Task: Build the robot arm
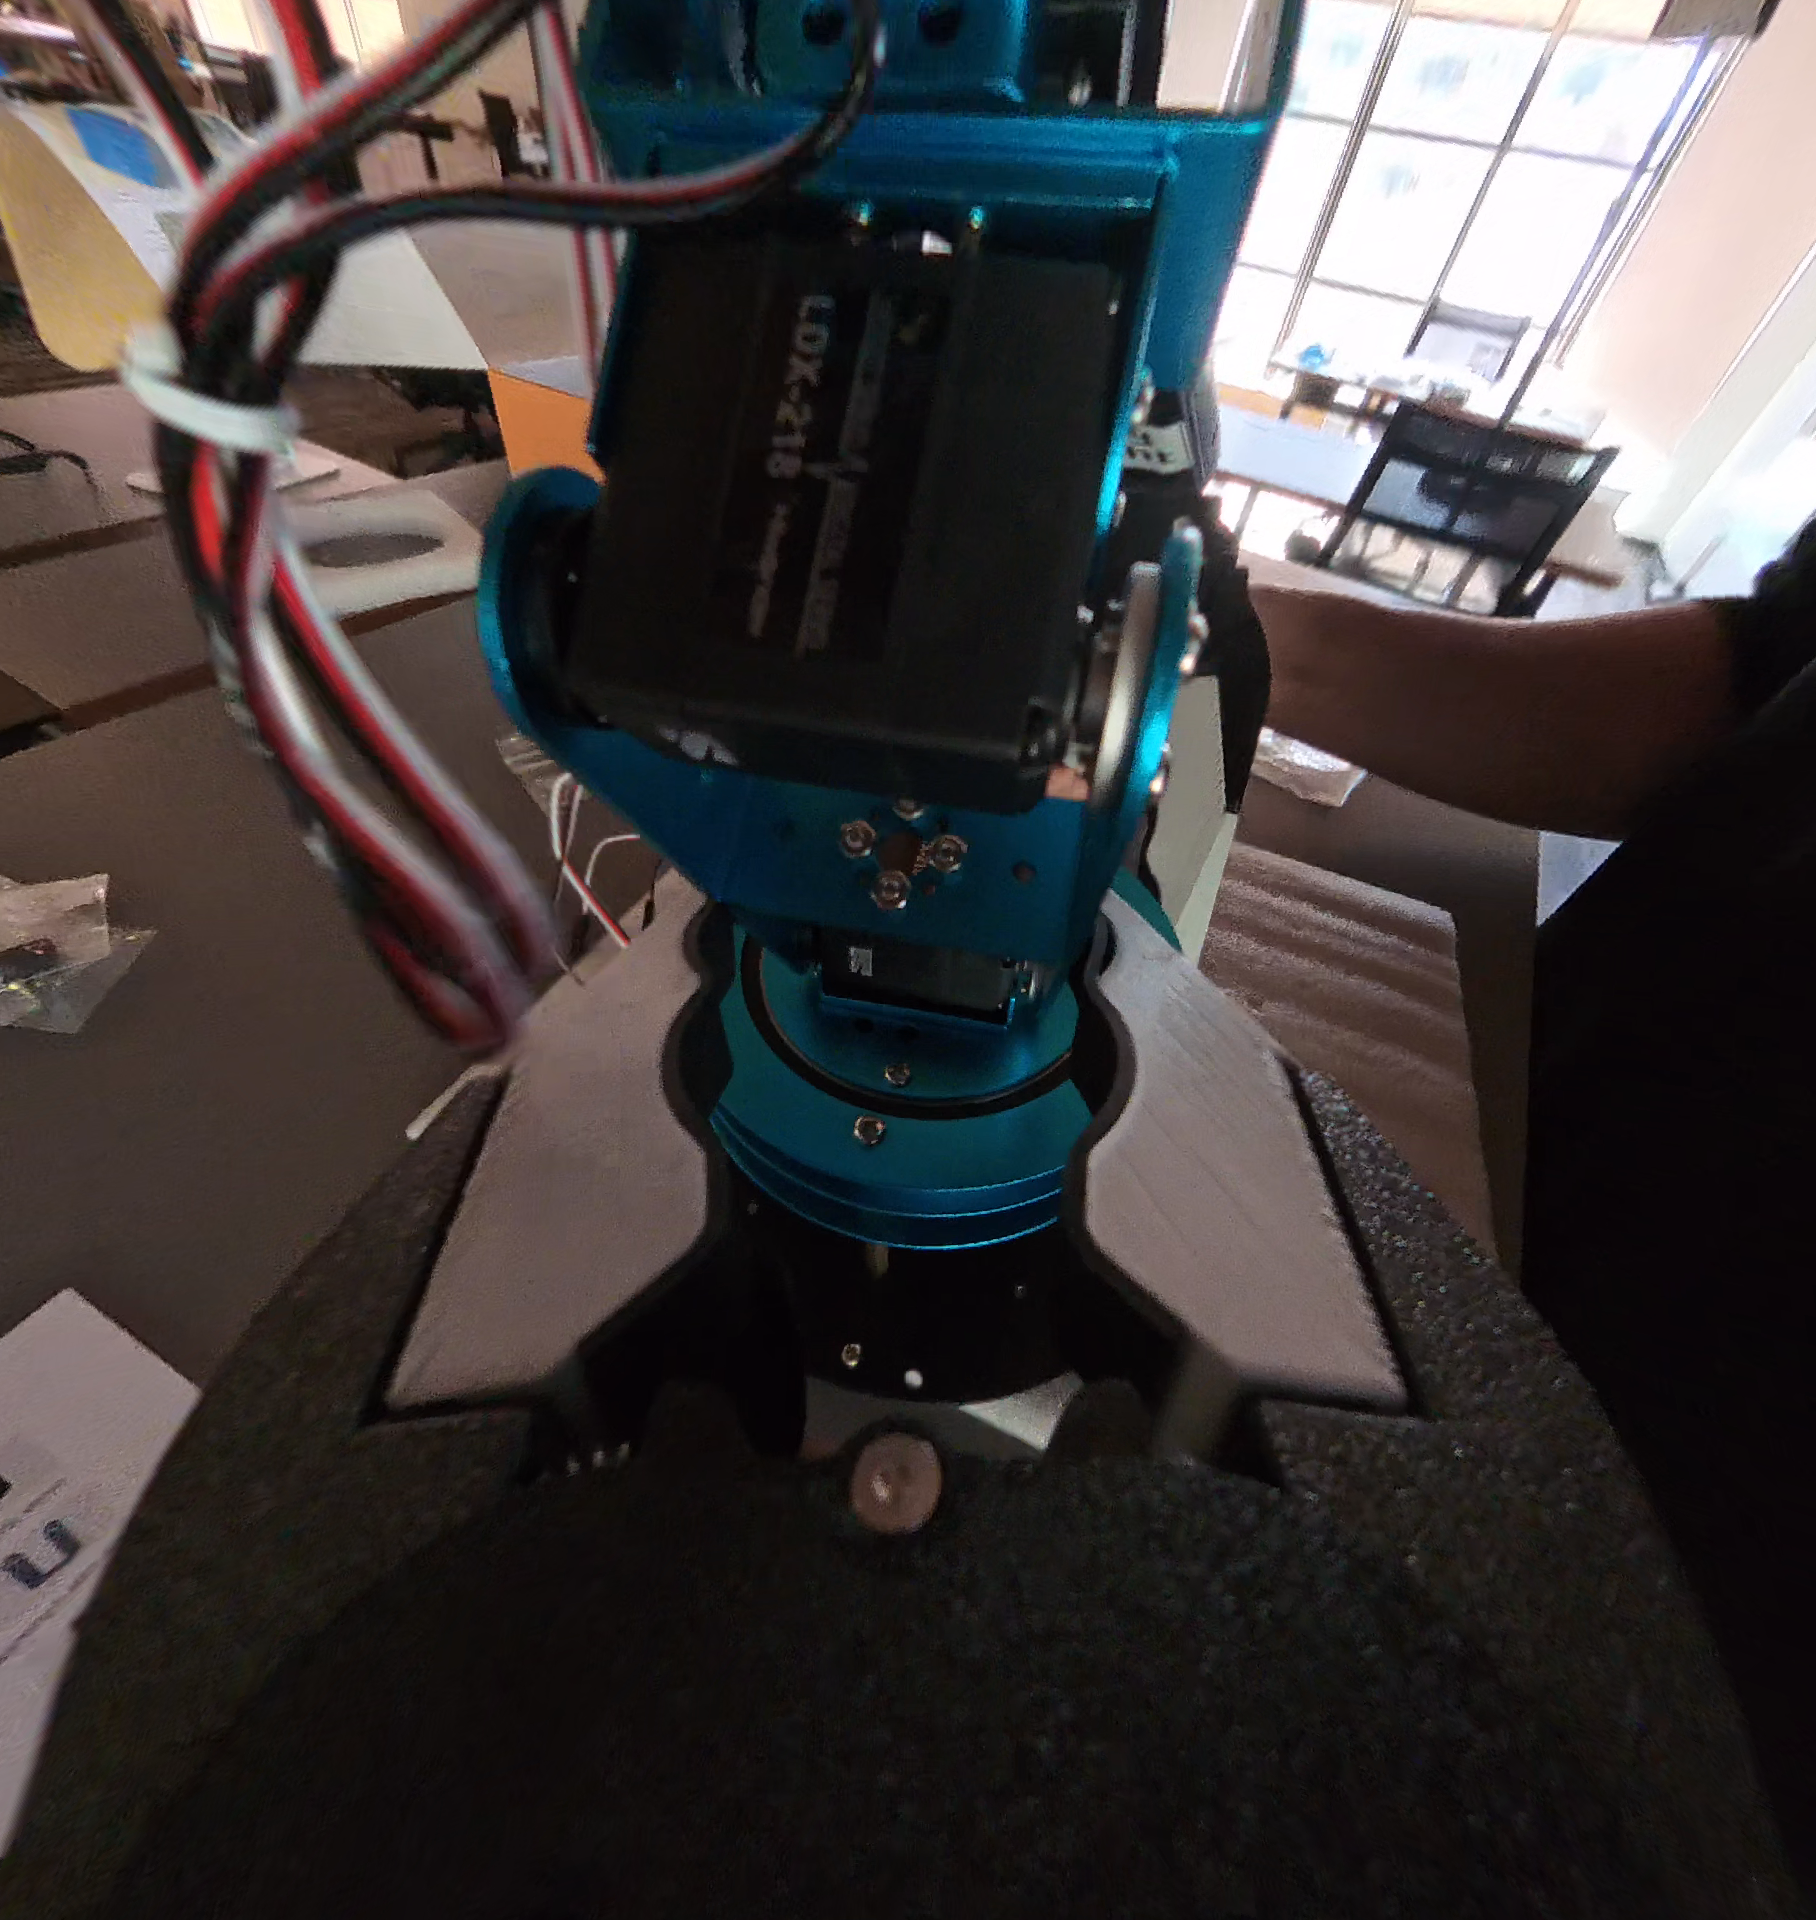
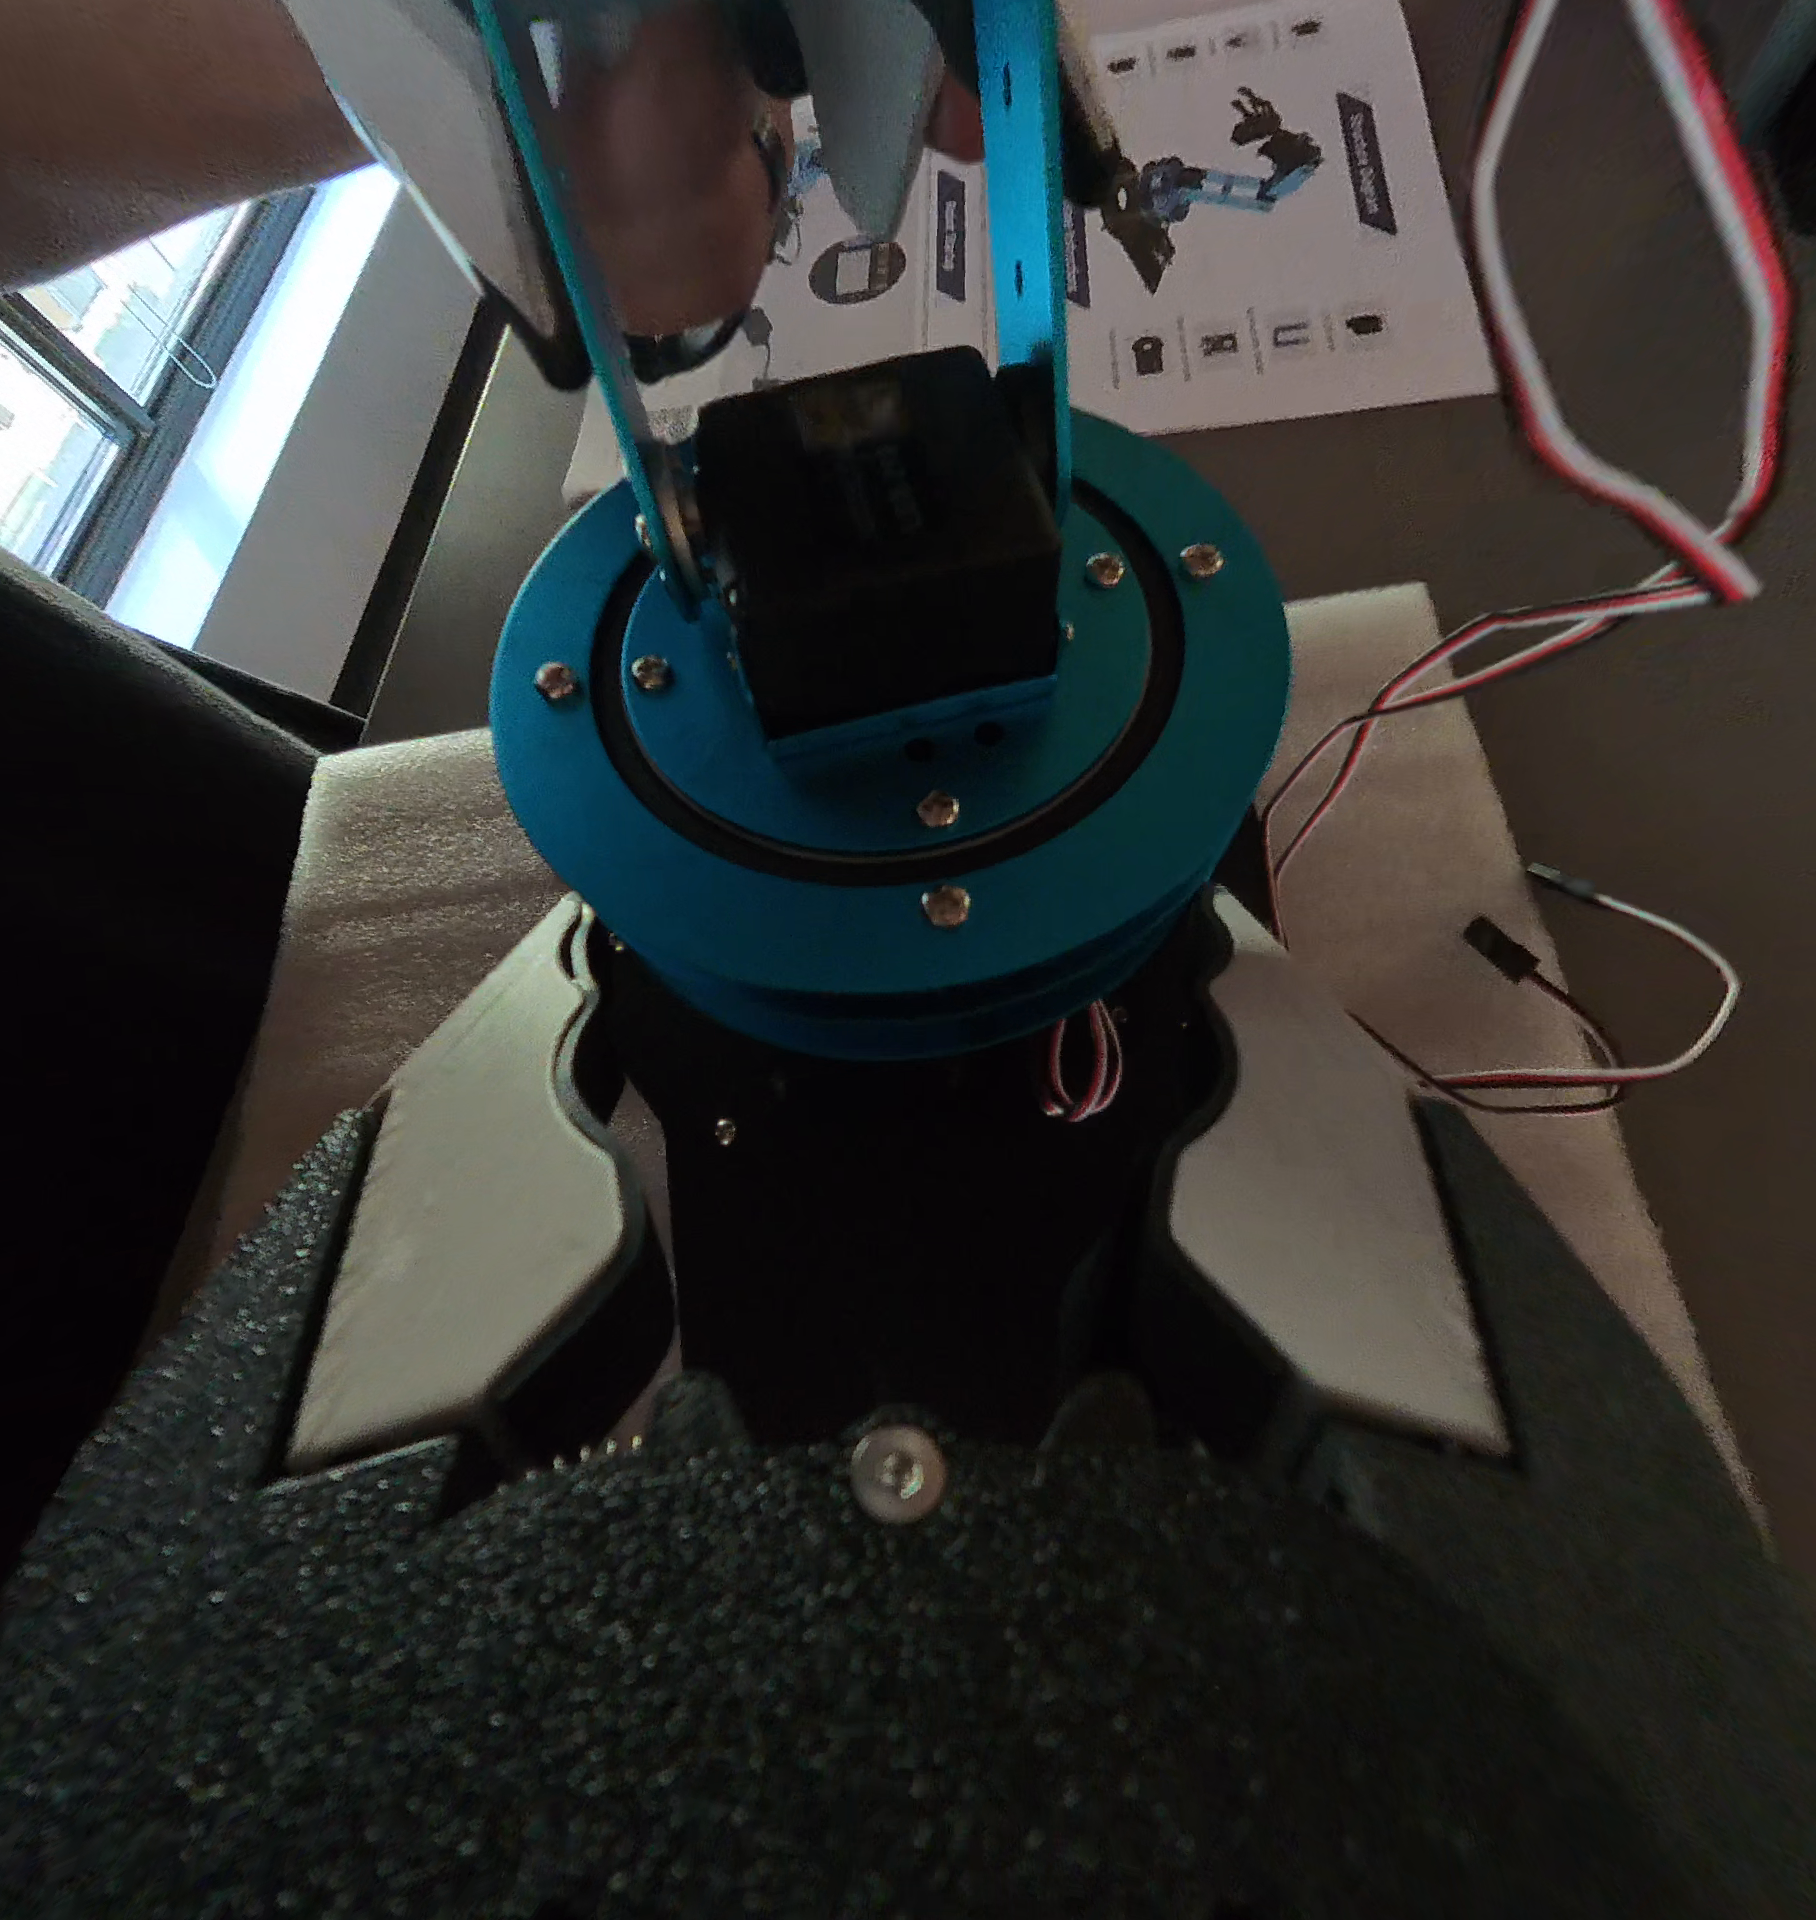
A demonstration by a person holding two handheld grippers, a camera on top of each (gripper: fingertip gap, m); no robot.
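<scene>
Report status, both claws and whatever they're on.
Left claw shut on blue arm kit at round base. Right claw shut on black base plate. Loose wires beside.

Blue arm base (image 2: 883, 831); black servo (image 1: 831, 520); red-white-black wires (image 2: 1652, 312).

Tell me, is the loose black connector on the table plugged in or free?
Free. The black connector lies alone on the pale sheet, nothing joined to its end.
</scene>
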